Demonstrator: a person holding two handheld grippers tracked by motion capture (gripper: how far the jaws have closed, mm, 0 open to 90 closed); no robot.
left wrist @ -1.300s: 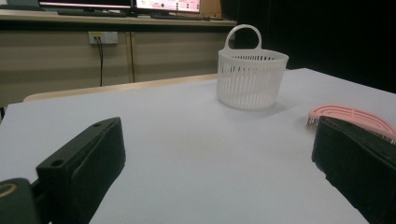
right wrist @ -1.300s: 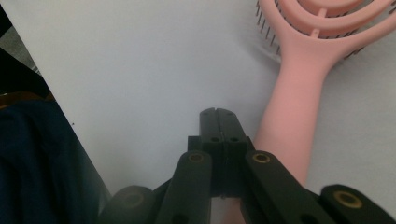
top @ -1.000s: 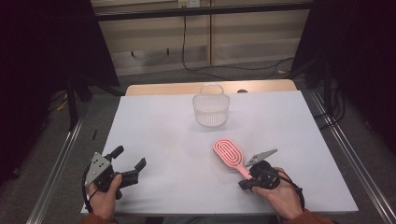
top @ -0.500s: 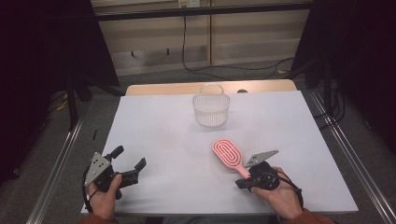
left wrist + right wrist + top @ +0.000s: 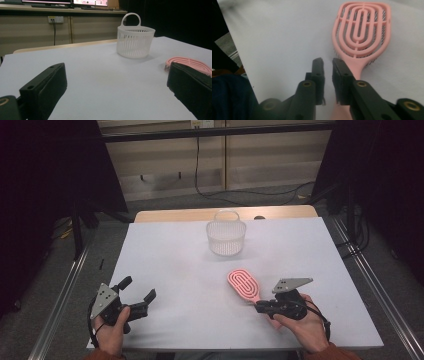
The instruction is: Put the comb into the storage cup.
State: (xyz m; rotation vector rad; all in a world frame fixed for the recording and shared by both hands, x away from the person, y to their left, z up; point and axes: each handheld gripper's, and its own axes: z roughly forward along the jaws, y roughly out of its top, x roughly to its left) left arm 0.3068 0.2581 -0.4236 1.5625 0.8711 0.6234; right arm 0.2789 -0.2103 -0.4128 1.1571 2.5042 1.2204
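Note:
A pink hairbrush (image 5: 243, 285) lies flat on the white table (image 5: 175, 260), its handle pointing toward the front right. My right gripper (image 5: 257, 307) sits at the handle's end. In the right gripper view its jaws (image 5: 327, 61) have just been opening and stand a narrow gap apart with only bare table between them. The hairbrush's (image 5: 362, 30) handle runs beside and under the right-hand jaw. My left gripper (image 5: 138, 288) rests at the front left, jaws wide open and empty (image 5: 116, 75). A white slotted basket (image 5: 226, 237) stands upright at the back middle.
From the left gripper view the basket (image 5: 135, 41) with its loop handle stands ahead, and the brush (image 5: 187, 62) lies to the right. Metal rails run along both sides of the table. A wooden strip edges the far side.
The right hand has edged slightly at the brush handle. Brush, basket and left gripper stay where they were.

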